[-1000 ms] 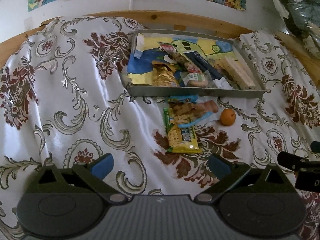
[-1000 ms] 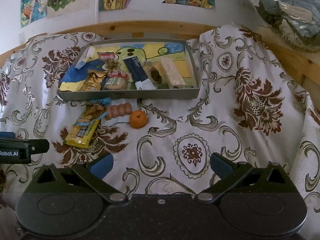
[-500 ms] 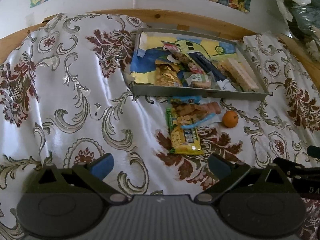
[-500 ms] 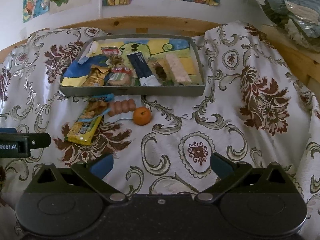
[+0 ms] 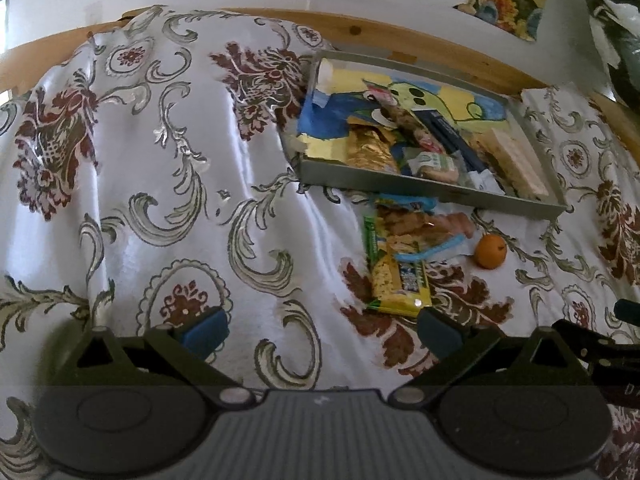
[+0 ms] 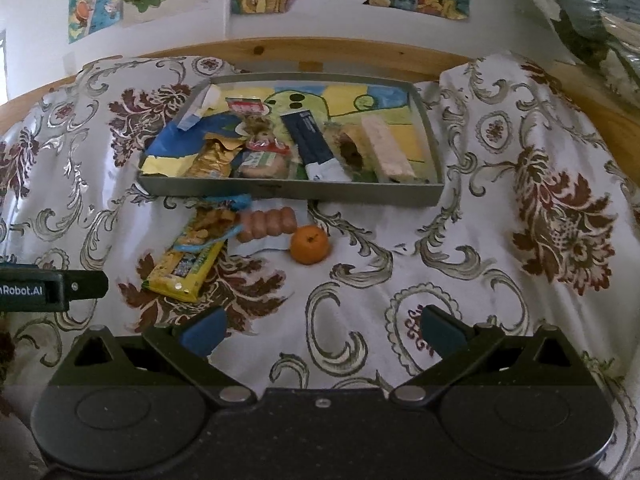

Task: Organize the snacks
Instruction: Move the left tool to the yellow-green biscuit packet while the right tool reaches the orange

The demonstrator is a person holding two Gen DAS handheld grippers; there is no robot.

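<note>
— Lying in front of the grey tray (image 6: 288, 192), the yellow snack bar (image 6: 186, 266) shows crinkled wrapper, beside sausages (image 6: 267, 223) and a mandarin (image 6: 310, 244)?

— Yes. Left gripper (image 5: 320, 330) and right gripper (image 6: 320, 328) both gape wide, holding nothing. Only the right view shows the tablecloth (image 6: 500, 240) right of the tray.

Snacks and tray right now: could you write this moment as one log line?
left gripper open, empty | right gripper open, empty | tray holds snacks | orange, yellow bar outside tray
</note>
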